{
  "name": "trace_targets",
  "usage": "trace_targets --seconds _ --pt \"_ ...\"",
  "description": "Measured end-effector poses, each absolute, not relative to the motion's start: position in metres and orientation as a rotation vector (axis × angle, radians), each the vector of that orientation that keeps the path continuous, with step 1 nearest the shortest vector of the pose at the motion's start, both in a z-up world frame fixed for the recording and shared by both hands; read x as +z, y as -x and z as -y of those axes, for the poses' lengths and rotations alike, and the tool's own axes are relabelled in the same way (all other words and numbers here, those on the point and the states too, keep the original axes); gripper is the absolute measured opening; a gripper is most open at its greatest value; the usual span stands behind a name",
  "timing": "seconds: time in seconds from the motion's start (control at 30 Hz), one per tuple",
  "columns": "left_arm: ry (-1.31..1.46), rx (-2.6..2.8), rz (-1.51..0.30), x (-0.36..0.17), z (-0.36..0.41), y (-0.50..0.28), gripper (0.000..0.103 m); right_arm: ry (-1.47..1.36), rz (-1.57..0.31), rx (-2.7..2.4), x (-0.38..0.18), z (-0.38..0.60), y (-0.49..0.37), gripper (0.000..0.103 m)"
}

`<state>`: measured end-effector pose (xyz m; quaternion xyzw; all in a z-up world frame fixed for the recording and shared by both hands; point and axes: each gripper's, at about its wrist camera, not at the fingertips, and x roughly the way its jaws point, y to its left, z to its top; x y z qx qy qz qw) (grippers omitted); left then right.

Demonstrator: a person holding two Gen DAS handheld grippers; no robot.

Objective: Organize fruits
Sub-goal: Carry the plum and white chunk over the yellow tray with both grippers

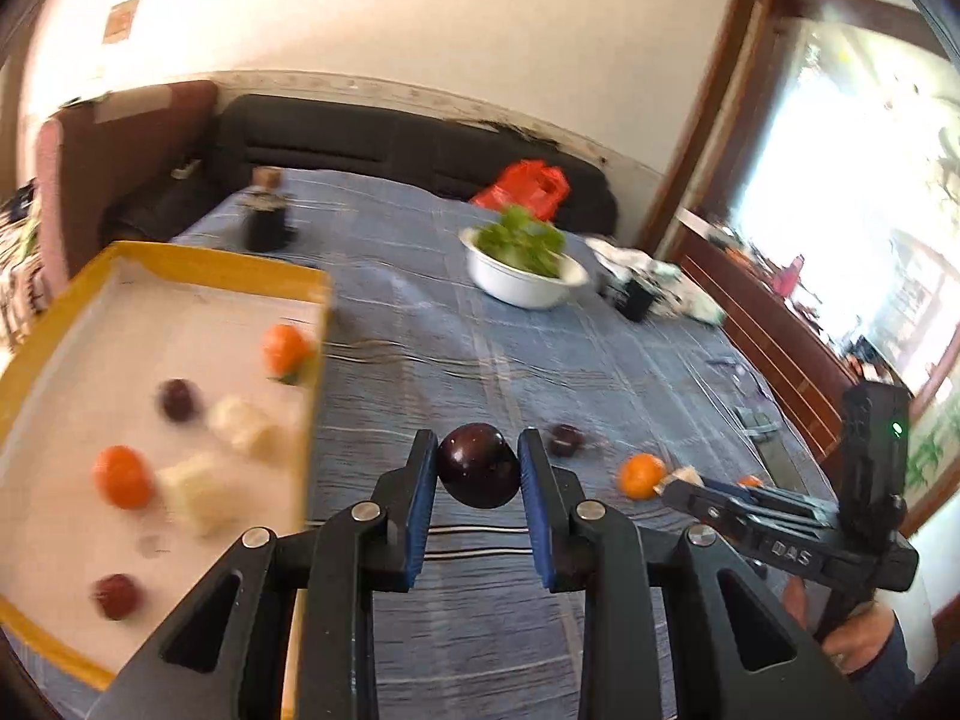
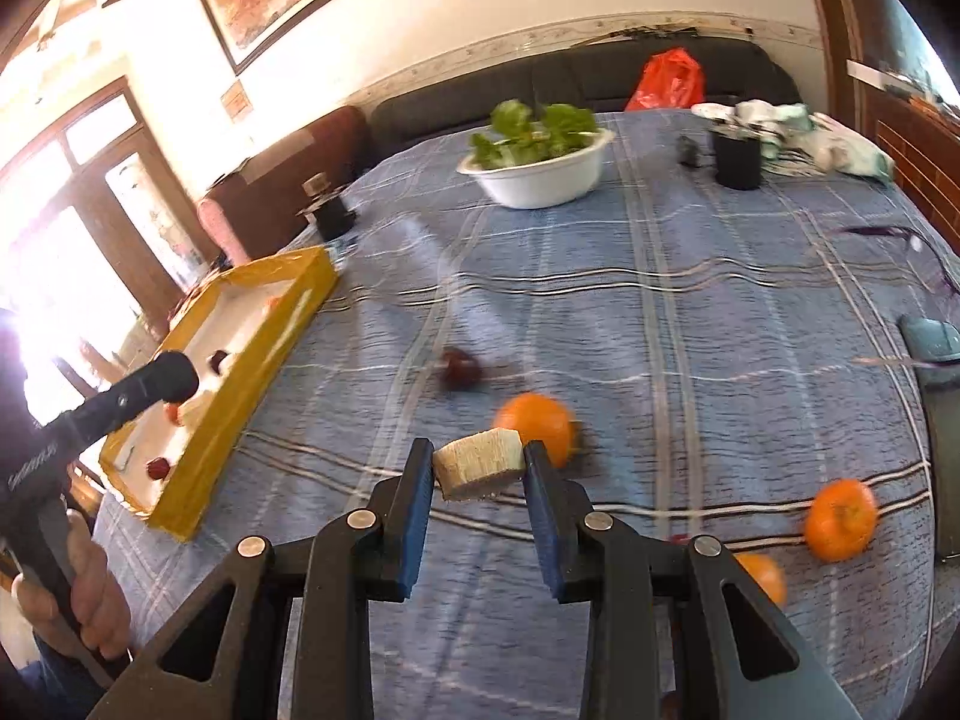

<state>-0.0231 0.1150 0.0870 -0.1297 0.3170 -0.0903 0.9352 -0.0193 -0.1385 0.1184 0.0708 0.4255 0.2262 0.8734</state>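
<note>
The left claw (image 1: 478,468) pinches a dark plum (image 1: 478,465), the right claw (image 2: 478,468) a pale fruit chunk (image 2: 478,463); the round plum could slip short of the yellow tray (image 1: 180,258) to its left.

I am gripping a glossy dark plum (image 1: 478,465) in my left tongs (image 1: 478,483) and a pale cut chunk (image 2: 478,463) in my right tongs (image 2: 480,468). Oranges (image 2: 536,427) and another plum (image 2: 461,367) are lying loose on the desk; more fruit is sitting in the yellow-rimmed tray (image 1: 198,261) at left.

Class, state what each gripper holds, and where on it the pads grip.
Left gripper: dark plum, gripped at opposite sides. Right gripper: pale fruit chunk, gripped at its two ends.
</note>
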Motion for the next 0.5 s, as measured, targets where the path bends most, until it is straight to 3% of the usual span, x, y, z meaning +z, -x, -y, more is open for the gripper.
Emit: trace_targets --seconds 0.5 --pt "0.368 0.128 -0.677 0.053 -0.259 0.055 0.027 -0.069 -0.900 0.822 0.152 -0.026 0.051 0.034"
